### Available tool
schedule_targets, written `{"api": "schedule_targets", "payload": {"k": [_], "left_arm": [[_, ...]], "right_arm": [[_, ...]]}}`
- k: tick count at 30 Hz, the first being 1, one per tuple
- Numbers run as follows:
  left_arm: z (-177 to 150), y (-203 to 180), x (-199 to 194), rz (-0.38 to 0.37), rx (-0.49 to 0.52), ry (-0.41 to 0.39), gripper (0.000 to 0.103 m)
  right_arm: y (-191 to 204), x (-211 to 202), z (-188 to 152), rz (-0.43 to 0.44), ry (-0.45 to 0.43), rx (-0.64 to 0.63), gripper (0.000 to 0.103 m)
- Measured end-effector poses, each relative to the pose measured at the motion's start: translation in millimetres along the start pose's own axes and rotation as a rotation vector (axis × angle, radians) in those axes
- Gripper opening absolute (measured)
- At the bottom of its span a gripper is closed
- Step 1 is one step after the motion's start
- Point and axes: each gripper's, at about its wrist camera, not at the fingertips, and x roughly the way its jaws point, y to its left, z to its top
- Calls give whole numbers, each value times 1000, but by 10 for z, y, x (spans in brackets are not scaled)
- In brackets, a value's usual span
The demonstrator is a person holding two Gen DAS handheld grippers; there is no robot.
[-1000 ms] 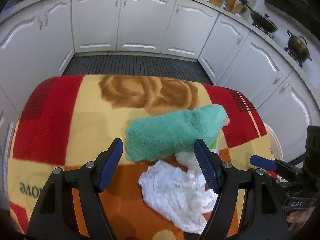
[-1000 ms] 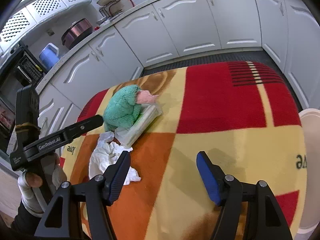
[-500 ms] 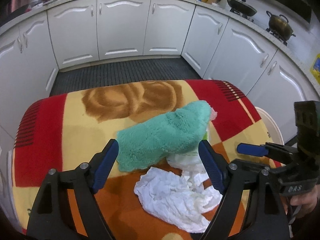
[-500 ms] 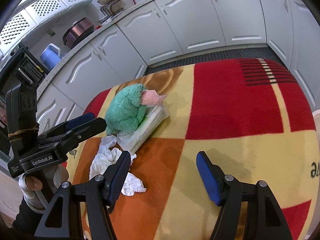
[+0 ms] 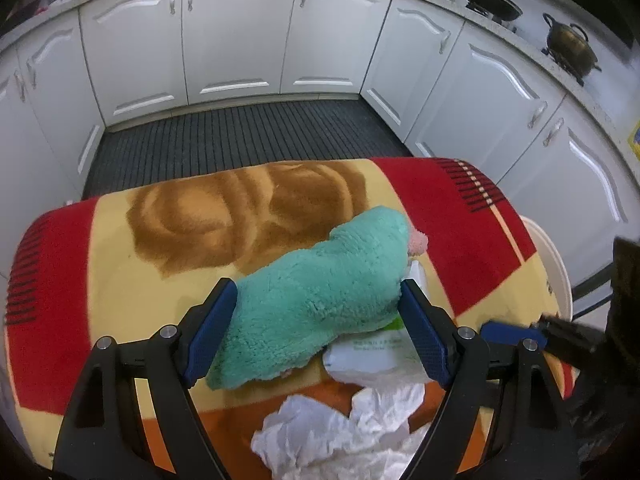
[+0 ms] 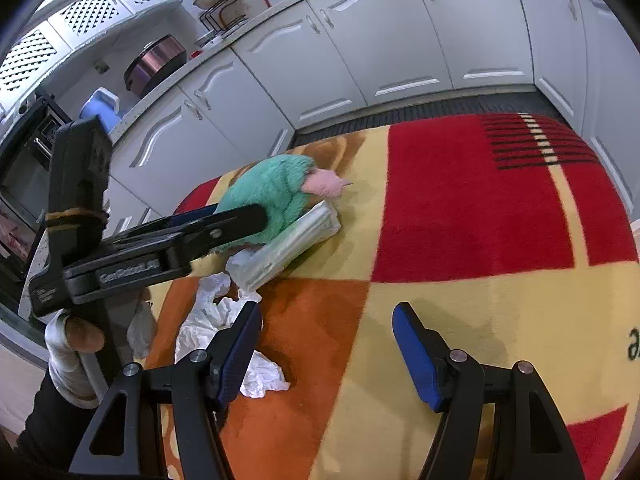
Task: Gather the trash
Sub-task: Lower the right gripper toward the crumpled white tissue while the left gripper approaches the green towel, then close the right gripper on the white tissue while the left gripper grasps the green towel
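Straddling the green towel (image 5: 320, 304), left gripper (image 5: 316, 332) spread wide; right gripper (image 6: 324, 352) likewise apart, above the blanket (image 6: 460, 292)

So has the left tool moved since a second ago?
Yes. The left tool has moved forward over the blanket: its blue pads now flank the fluffy green towel instead of the crumpled white tissue, which lies nearer the camera.

We see the right gripper (image 6: 324, 350) at six o'clock, jaws wide apart over the patterned blanket (image 6: 460, 240). Crumpled white tissue (image 6: 218, 328) lies at seven o'clock, behind the left fingertip. At ten o'clock the left gripper (image 6: 224, 216) reaches the green fuzzy towel (image 6: 272, 196), which rests on a clear plastic packet (image 6: 288, 244). White cabinets (image 6: 400, 48) at twelve.
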Motion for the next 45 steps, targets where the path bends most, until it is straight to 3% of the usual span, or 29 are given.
{"api": "schedule_targets", "payload": {"k": [4,9,15,19,23,27,31,33,41,42,43,45], "left_arm": [[37,87,32,-38,-46,12,73],[9,103,-90,-45,-43,-19,50],[-23,143,-197,-46,-59,-32,42],[-63,122,-195,-50,-35,-18,47],[-73,117,-191,-40,-30,-10,64],[-63,130,-220,-41,-32,-25,65],[-26,181,-321,-53,-31,-65,66],[-5,221,-346,-50,-33,-78,78],[28,231,-152,-8,-18,-36,79],[35,224,-133,-12,-16,-34,79],[41,215,-116,-14,-13,-32,79],[68,190,-80,-24,-12,-24,79]], "right_arm": [[73,27,-11,12,9,-25,67],[168,86,-46,64,32,-58,67],[326,149,-94,101,42,-93,68],[488,218,-159,118,64,-140,75],[635,339,-243,97,88,-196,75],[743,355,-294,72,76,-240,79],[762,278,-304,100,67,-236,79],[779,258,-299,103,56,-235,80],[955,412,-451,46,40,-290,80],[956,401,-468,41,24,-289,75],[947,379,-484,35,7,-287,56],[895,349,-491,65,12,-257,38]]}}
